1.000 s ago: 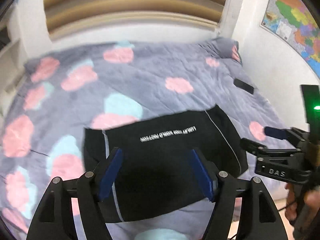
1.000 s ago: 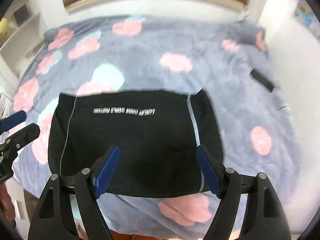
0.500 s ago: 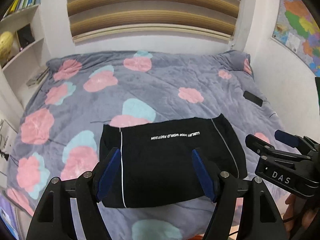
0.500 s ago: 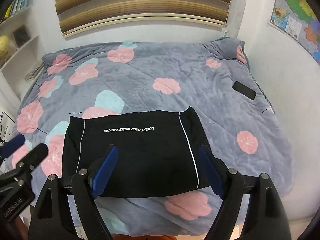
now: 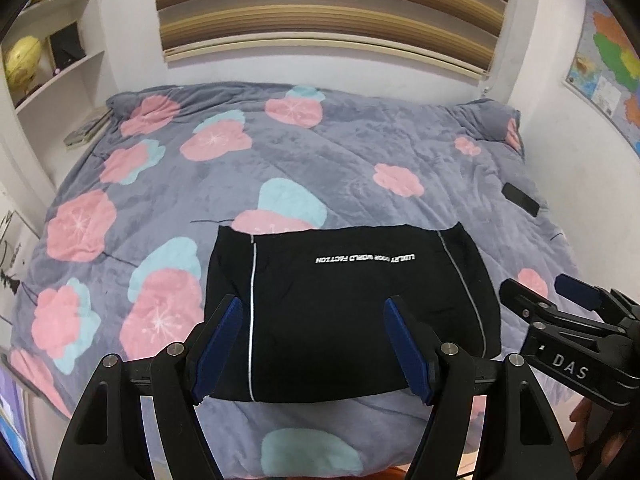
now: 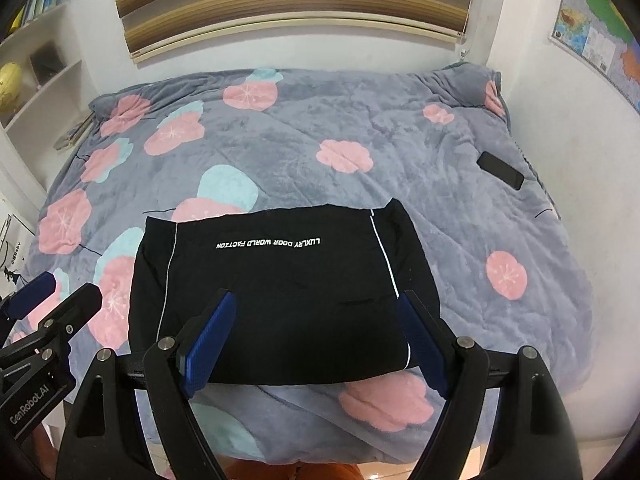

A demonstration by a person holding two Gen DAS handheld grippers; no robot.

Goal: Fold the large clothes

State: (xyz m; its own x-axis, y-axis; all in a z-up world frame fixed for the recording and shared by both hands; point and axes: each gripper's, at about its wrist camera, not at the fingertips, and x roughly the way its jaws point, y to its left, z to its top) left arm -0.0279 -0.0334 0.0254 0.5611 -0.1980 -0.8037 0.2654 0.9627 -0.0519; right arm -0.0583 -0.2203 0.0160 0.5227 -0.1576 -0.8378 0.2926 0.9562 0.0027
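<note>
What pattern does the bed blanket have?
Grey blanket with pink and light-blue flowers, clearest in the right wrist view.

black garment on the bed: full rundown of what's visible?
The black garment lies folded into a flat, roughly rectangular bundle near the front edge of the grey floral blanket. The fabric looks smooth and thin. Two thin white piping lines run down it, one near each side, and a line of small white lettering crosses the upper part, upside down from here. Only the blanket touches it; neither gripper's jaws reach it.
</note>
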